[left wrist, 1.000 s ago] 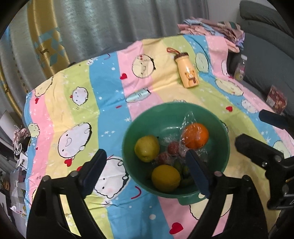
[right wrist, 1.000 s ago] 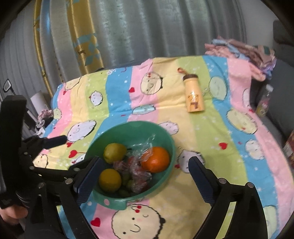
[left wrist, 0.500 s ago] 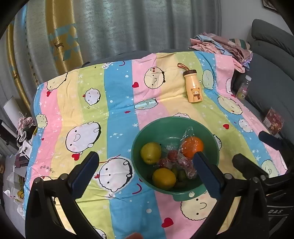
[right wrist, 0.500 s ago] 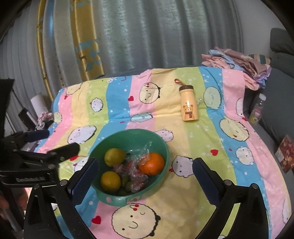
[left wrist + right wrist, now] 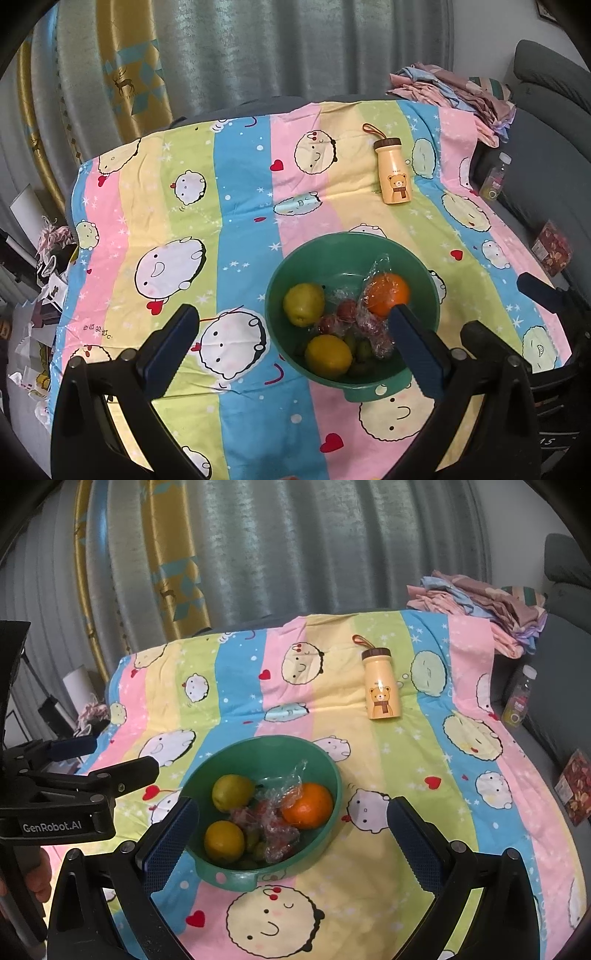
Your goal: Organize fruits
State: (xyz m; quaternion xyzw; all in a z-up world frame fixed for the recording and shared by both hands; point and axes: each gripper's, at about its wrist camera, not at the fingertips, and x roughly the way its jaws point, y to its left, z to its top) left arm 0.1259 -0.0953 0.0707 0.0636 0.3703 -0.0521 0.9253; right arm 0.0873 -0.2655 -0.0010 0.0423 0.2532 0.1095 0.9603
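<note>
A green bowl (image 5: pixel 424 280) (image 5: pixel 325 771) stands on the striped cartoon cloth. In it lie an orange (image 5: pixel 388 294) (image 5: pixel 307 805) in clear wrap, a yellow-green fruit (image 5: pixel 303 304) (image 5: pixel 232 793), a yellow citrus (image 5: pixel 328 355) (image 5: pixel 224 841), small red fruits in plastic (image 5: pixel 347 309) (image 5: pixel 271 821) and small green ones (image 5: pixel 360 347). My left gripper (image 5: pixel 291 350) is open and empty, held above the bowl's near side. My right gripper (image 5: pixel 288 843) is open and empty, also above the bowl's near side.
A yellow bear bottle (image 5: pixel 394 171) (image 5: pixel 381 685) lies on the far cloth. Folded clothes (image 5: pixel 476 602) sit at the back right, by a grey sofa (image 5: pixel 546 110) with a clear bottle (image 5: pixel 519 696) and a red packet (image 5: pixel 552 248). Curtains hang behind; clutter lies left.
Both grippers have pulled back and up from the bowl, so more of the cloth shows. The fruits have not moved. Both stay open.
</note>
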